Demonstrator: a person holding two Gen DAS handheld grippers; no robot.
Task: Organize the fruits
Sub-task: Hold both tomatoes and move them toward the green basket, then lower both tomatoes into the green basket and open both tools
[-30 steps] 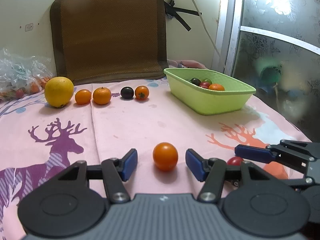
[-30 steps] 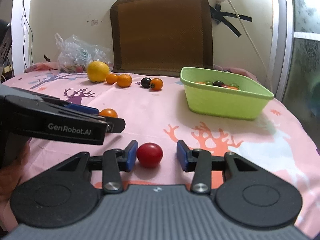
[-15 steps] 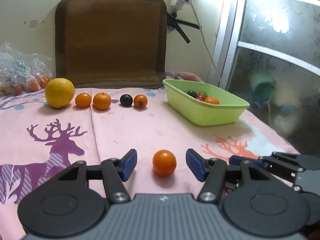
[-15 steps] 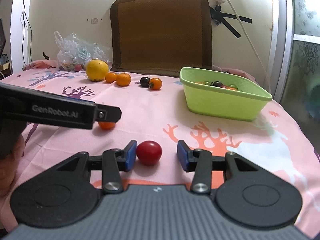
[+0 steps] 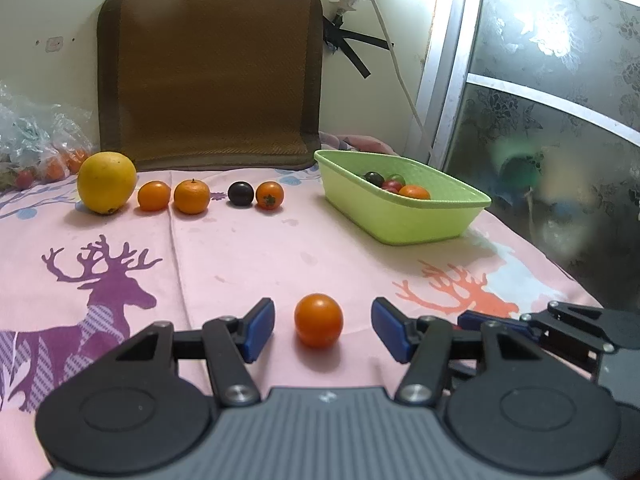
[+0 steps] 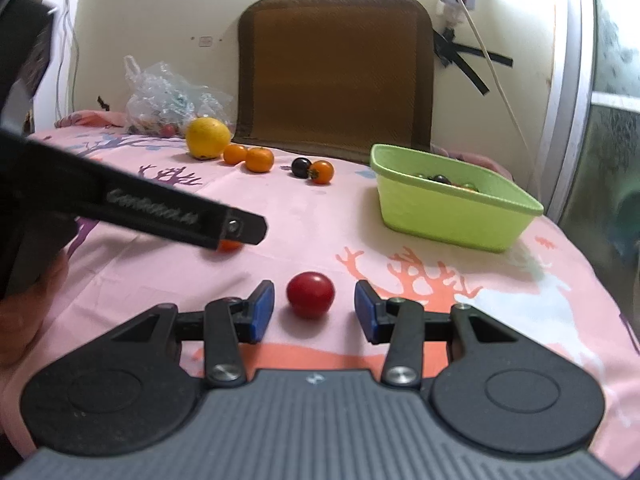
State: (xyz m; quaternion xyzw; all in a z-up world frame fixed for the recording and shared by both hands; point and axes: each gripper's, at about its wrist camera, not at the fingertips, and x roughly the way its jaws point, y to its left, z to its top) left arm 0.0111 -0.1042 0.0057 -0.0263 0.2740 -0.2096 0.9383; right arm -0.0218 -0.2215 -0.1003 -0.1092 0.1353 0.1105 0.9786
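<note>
Several small fruits in green basket (image 5: 420, 220); both tongs gape, empty, straddling tomatoes.

Fruit row (image 5: 192, 197) lay left of the basket (image 5: 404, 220).
A mat (image 5: 208, 72) stood behind; a bag (image 6: 168, 98) sat far left.

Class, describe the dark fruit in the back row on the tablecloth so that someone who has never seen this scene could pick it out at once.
Start at the brown cushion leaning on the wall; a row of fruit lies before it on the pink tablecloth. Counting from the large yellow fruit, the dark fruit is fourth, left of the green basket. It alone in that row is near-black; its neighbours are orange.
</note>
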